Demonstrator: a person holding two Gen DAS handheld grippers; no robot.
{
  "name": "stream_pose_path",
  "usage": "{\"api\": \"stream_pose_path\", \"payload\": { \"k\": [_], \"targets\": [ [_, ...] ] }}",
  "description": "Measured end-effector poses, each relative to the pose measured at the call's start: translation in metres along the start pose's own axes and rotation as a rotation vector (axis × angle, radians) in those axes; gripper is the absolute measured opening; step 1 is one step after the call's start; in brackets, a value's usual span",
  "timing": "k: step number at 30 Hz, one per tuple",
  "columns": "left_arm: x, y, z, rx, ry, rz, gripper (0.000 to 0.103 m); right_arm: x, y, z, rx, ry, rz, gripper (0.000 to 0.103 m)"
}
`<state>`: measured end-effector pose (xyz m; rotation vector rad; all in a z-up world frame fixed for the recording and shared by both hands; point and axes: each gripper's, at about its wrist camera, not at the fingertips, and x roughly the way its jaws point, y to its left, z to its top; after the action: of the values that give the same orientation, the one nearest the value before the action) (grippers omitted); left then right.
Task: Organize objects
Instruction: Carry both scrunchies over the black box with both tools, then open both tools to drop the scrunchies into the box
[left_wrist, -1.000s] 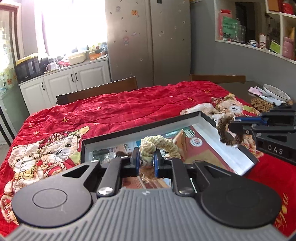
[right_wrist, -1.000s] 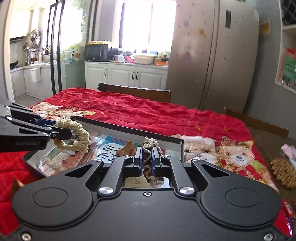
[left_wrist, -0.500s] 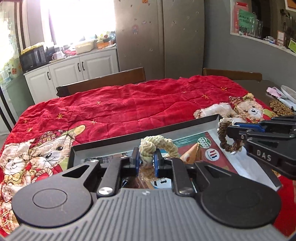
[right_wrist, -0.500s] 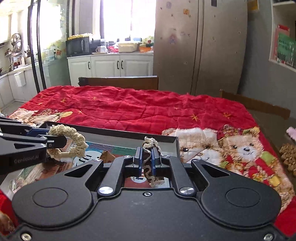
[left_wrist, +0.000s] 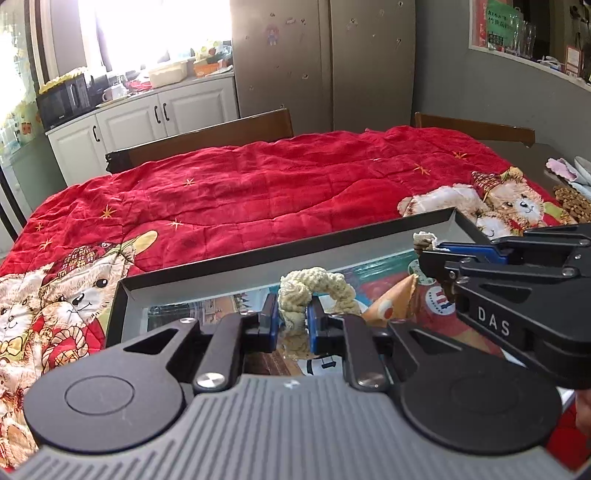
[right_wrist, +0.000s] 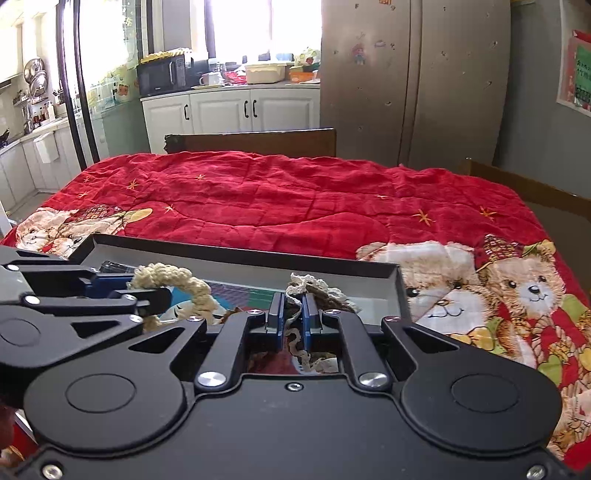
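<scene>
**Two claws, two rope bits, one tray underneath**

Both claws are clamped on something. Left claw (left_wrist: 291, 321) has its blue pads pinched on a cream rope ring (left_wrist: 314, 286), which loops up and forward out of the jaws, with the rest hanging down between the fingers. Right claw (right_wrist: 293, 319) is squeezed nearly shut on a thinner brown-and-cream braided piece (right_wrist: 314, 291), frayed end sticking up past the tips and a tail dangling below.

The relation that matters: each piece hangs straight below and ahead of its own claw, long axis roughly up-down, and directly under both is the dark-rimmed tray (left_wrist: 258, 258) with printed paper lining its bottom. The left claw sits over the tray's left-middle, the right claw nearer the right end wall, so neither has to cross over. Neither rope piece looks to be resting on the tray floor yet, though it's hard to tell.

Tray sits on a red teddy-bear quilt (right_wrist: 295, 199) covering the counter. Likely next step is lowering and letting go.
</scene>
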<state>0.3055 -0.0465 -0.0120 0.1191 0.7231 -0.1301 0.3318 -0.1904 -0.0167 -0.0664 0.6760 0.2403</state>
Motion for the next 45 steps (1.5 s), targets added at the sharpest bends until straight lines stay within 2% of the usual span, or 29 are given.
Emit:
{"api": "stream_pose_path", "payload": {
  "k": [12,14,18,20,28,31,45],
  "targets": [
    [0.006,0.002,-0.001,0.001,0.009,0.007,0.024,0.006,0.001,-0.003,0.019,0.012,0.016,0.01],
    [0.006,0.002,-0.001,0.002,0.008,0.009,0.03,0.006,0.001,-0.002,0.019,0.013,0.019,0.01],
    [0.006,0.0,-0.001,0.011,0.003,0.015,0.032,0.007,-0.001,-0.001,0.027,0.021,0.027,0.011],
    [0.006,0.001,-0.001,0.01,0.004,0.016,0.042,0.008,-0.002,-0.002,0.035,0.026,0.031,0.011],
    [0.004,0.001,-0.001,0.008,0.001,0.021,0.047,0.008,-0.006,-0.002,0.058,0.03,0.04,0.016],
    [0.002,0.001,-0.001,0.009,-0.003,0.023,0.05,0.007,-0.007,-0.001,0.063,0.027,0.039,0.016],
    [-0.009,0.0,0.002,0.008,-0.025,0.023,0.054,-0.003,-0.011,0.001,0.071,0.009,0.035,0.016]
  ]
}}
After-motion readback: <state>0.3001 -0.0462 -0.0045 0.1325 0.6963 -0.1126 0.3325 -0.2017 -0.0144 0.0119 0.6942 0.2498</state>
